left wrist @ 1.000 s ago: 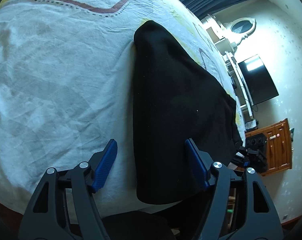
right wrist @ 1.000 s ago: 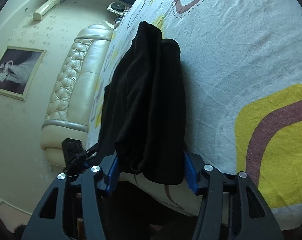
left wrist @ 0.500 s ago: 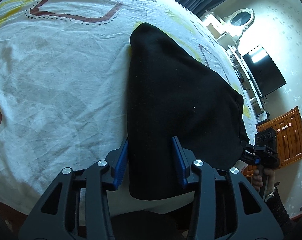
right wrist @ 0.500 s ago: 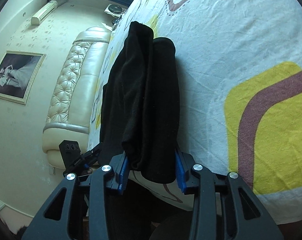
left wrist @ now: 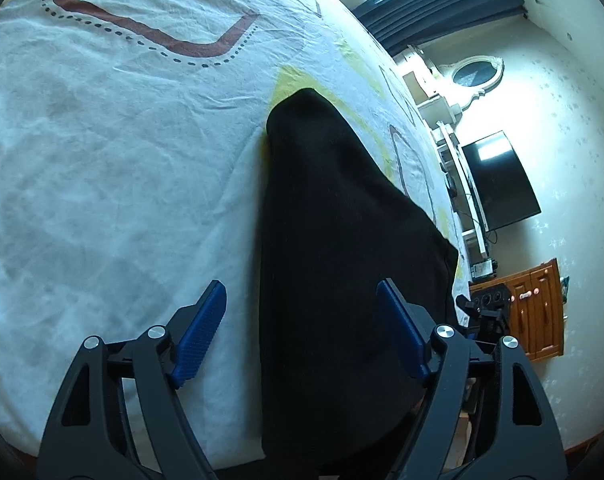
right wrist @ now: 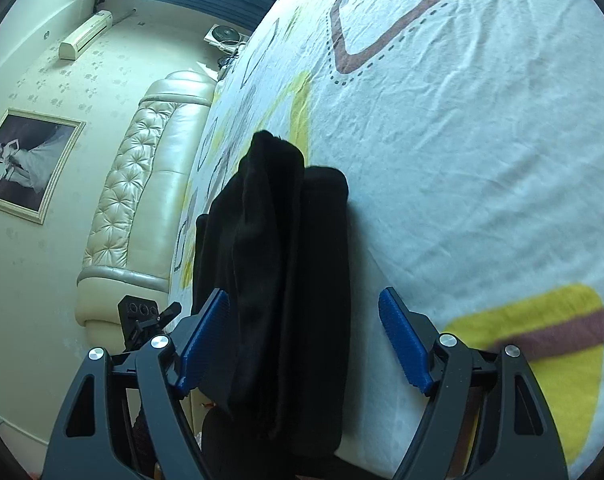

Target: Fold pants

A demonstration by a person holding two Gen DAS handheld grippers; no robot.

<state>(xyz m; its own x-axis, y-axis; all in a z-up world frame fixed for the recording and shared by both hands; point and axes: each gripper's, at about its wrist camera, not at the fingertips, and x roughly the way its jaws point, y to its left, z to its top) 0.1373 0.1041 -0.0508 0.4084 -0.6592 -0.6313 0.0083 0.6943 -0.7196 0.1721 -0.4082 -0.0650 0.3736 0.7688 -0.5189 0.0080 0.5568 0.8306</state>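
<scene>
Black pants (left wrist: 338, 248) lie folded on the bed sheet (left wrist: 101, 160), running away from the near edge. In the left wrist view my left gripper (left wrist: 302, 320) straddles their near end with its jaws opening; the blue pads (left wrist: 203, 328) stand apart from the cloth. In the right wrist view the pants (right wrist: 293, 264) show as stacked folds. My right gripper (right wrist: 306, 328) is over their near end, its jaws opening too, with its blue pads (right wrist: 402, 340) clear of the fabric. The other gripper shows small at each view's side.
The white sheet (right wrist: 462, 160) has brown and yellow shapes and fills most of both views. A padded cream headboard (right wrist: 141, 200) stands left in the right wrist view. A dark TV (left wrist: 498, 184) and a wooden cabinet (left wrist: 542, 308) are right in the left wrist view.
Both grippers closed in on the pants' near end half a second ago and now stand wide apart again, pulled back a little toward the bed's near edge. The pants rest flat.
</scene>
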